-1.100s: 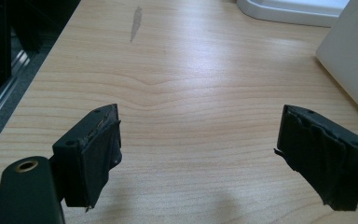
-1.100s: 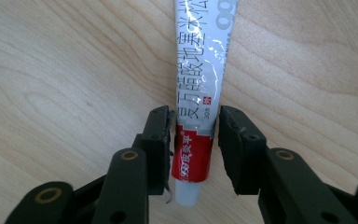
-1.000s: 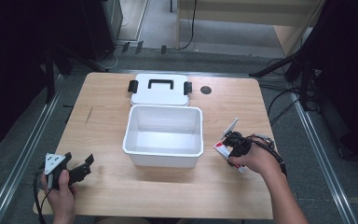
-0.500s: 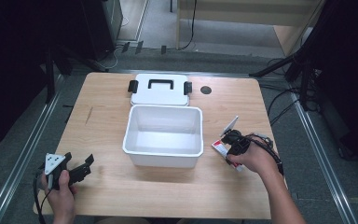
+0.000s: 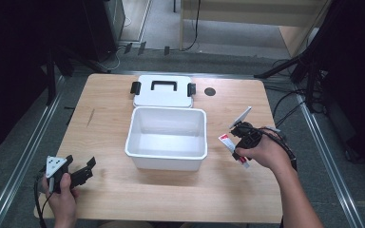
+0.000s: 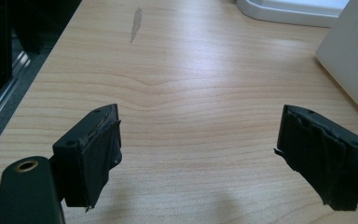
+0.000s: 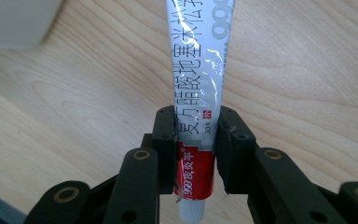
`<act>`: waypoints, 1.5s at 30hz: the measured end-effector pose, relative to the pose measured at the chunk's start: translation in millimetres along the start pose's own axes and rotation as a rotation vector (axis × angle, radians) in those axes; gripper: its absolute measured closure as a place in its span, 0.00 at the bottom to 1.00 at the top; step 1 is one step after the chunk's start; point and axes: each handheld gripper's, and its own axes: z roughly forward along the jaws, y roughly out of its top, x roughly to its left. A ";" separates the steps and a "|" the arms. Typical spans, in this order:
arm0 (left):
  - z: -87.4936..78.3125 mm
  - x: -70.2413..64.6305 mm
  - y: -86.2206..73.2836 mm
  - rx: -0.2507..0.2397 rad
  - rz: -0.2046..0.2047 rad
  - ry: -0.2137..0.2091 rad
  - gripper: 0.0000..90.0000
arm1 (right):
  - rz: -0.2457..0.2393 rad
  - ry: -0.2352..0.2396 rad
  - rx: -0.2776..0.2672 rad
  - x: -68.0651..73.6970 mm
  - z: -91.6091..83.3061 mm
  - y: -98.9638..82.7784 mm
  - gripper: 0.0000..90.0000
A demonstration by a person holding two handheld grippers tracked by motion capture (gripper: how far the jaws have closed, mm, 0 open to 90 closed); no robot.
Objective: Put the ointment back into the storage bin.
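Between the right tool's (image 7: 198, 140) jaws, tube (image 7: 198, 70).

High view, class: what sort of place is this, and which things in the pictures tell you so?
Probably a lab or studio set up for recording handling work, not a home. A bare wooden table stands between metal rails, dark stands and loose cables lie around it, and a person works with handheld grippers.
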 end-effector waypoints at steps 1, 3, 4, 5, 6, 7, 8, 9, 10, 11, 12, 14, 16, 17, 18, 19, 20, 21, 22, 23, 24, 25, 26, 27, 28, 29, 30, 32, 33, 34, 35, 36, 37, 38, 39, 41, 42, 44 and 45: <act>0.1 0.1 0.0 0.000 0.000 0.000 0.16 | -0.004 -0.001 -0.006 1.0 -5.4 2.2 0.80; 0.0 0.1 0.1 0.001 0.000 0.000 0.16 | -0.002 -0.003 -0.014 2.0 -11.5 5.2 0.80; 0.1 0.1 0.1 0.001 -0.001 0.000 0.16 | 0.003 -0.001 -0.018 3.1 -14.4 6.7 0.80; 0.1 0.1 0.0 0.000 -0.001 0.000 0.16 | 0.003 -0.001 -0.019 4.0 -17.6 8.2 0.80; 0.1 0.1 0.0 0.000 -0.001 0.000 0.16 | 0.003 -0.001 -0.019 4.0 -17.6 8.2 0.80; 0.1 0.3 0.0 0.000 -0.001 -0.001 0.16 | 0.001 -0.002 -0.034 5.2 -23.4 11.4 0.80; 0.1 0.3 0.0 0.001 -0.002 -0.001 0.16 | 0.001 -0.002 -0.034 5.2 -23.4 11.4 0.80; 0.1 0.4 0.1 0.001 -0.002 -0.001 0.16 | 0.001 0.004 -0.040 6.4 -29.2 14.6 0.80; 0.1 0.4 0.1 0.001 -0.002 -0.001 0.16 | 0.001 0.004 -0.040 6.4 -29.2 14.6 0.80; 0.2 0.6 0.1 0.001 -0.004 -0.001 0.16 | 0.000 0.007 -0.043 8.1 -34.8 18.2 0.80; 0.2 0.6 0.1 0.001 -0.004 -0.001 0.16 | -0.007 0.002 -0.047 8.7 -37.6 20.1 0.80; 0.2 0.7 0.1 0.001 -0.006 -0.002 0.16 | -0.003 0.002 -0.049 9.8 -41.1 22.0 0.80; 0.2 0.8 0.1 0.002 -0.007 -0.001 0.16 | -0.002 0.001 -0.058 11.8 -49.8 26.6 0.80; 0.2 0.9 0.2 0.004 -0.007 -0.001 0.16 | -0.006 -0.005 -0.064 12.7 -54.7 29.5 0.80; 0.2 0.9 0.2 0.004 -0.007 -0.001 0.16 | 0.001 -0.006 -0.061 14.5 -58.0 31.4 0.80; 0.3 1.1 0.2 0.004 -0.008 -0.002 0.16 | -0.007 -0.010 -0.066 15.5 -60.5 33.5 0.80; 0.4 1.1 0.3 0.004 -0.009 -0.002 0.16 | -0.007 -0.011 -0.064 17.6 -63.5 35.5 0.80; 0.5 1.0 0.3 0.004 -0.011 -0.002 0.16 | -0.017 -0.013 -0.067 19.1 -66.1 37.5 0.80; 0.6 1.2 0.3 0.005 -0.011 -0.001 0.16 | -0.014 -0.013 -0.068 21.3 -69.0 39.5 0.80; 0.7 1.2 0.3 0.005 -0.013 -0.001 0.16 | -0.021 -0.013 -0.072 22.9 -71.6 41.5 0.80; 0.6 1.2 0.3 0.006 -0.014 0.000 0.16 | -0.024 -0.013 -0.074 24.8 -74.1 43.7 0.80; 0.6 1.2 0.3 0.006 -0.014 0.000 0.16 | -0.024 -0.009 -0.076 26.6 -76.6 45.7 0.80; 0.6 1.2 0.4 0.006 -0.014 0.000 0.16 | -0.024 -0.009 -0.076 26.6 -76.6 45.7 0.80; 0.8 1.2 0.4 0.004 -0.016 -0.001 0.16 | -0.032 -0.009 -0.081 30.7 -80.7 51.0 0.80; 0.8 1.2 0.4 0.005 -0.017 -0.001 0.16 | -0.035 -0.010 -0.083 32.4 -81.9 52.7 0.80; 0.9 1.4 0.4 0.005 -0.015 -0.002 0.16 | -0.038 -0.008 -0.087 34.6 -83.3 55.0 0.80; 0.9 1.4 0.4 0.005 -0.015 -0.002 0.16 | -0.038 -0.008 -0.087 34.6 -83.3 55.0 0.80; 1.0 1.5 0.5 0.006 -0.015 -0.002 0.16 | -0.048 0.000 -0.089 39.8 -86.5 59.4 0.80; 0.9 1.4 0.4 0.005 -0.015 -0.002 0.16 | -0.061 0.000 -0.090 45.0 -89.5 63.7 0.80; 0.9 1.4 0.4 0.005 -0.015 -0.002 0.16 | -0.061 0.000 -0.090 45.0 -89.5 63.7 0.80; 0.9 1.5 0.5 0.007 -0.015 -0.003 0.16 | -0.062 0.009 -0.095 50.2 -91.6 67.7 0.80; 0.9 1.5 0.5 0.007 -0.015 -0.003 0.16 | -0.062 0.009 -0.095 50.2 -91.6 67.7 0.80; 1.0 1.5 0.6 0.008 -0.017 -0.003 0.16 | -0.067 0.012 -0.093 53.0 -91.7 69.8 0.80; 1.0 1.5 0.6 0.008 -0.017 -0.004 0.16 | -0.077 0.010 -0.088 57.3 -92.3 72.9 0.80; 1.0 1.6 0.6 0.009 -0.017 -0.003 0.16 | -0.079 0.012 -0.089 60.6 -92.5 75.0 0.80; 1.0 1.6 0.6 0.009 -0.018 -0.003 0.16 | -0.101 0.019 -0.089 68.3 -92.7 80.5 0.80; 1.0 1.7 0.6 0.009 -0.018 -0.003 0.16 | -0.107 0.024 -0.092 71.4 -92.4 82.8 0.80; 1.0 1.7 0.6 0.009 -0.019 -0.004 0.16 | -0.113 0.030 -0.090 77.6 -91.1 87.4 0.80; 1.0 1.7 0.6 0.008 -0.019 -0.004 0.16 | -0.122 0.029 -0.088 80.1 -89.7 89.8 0.80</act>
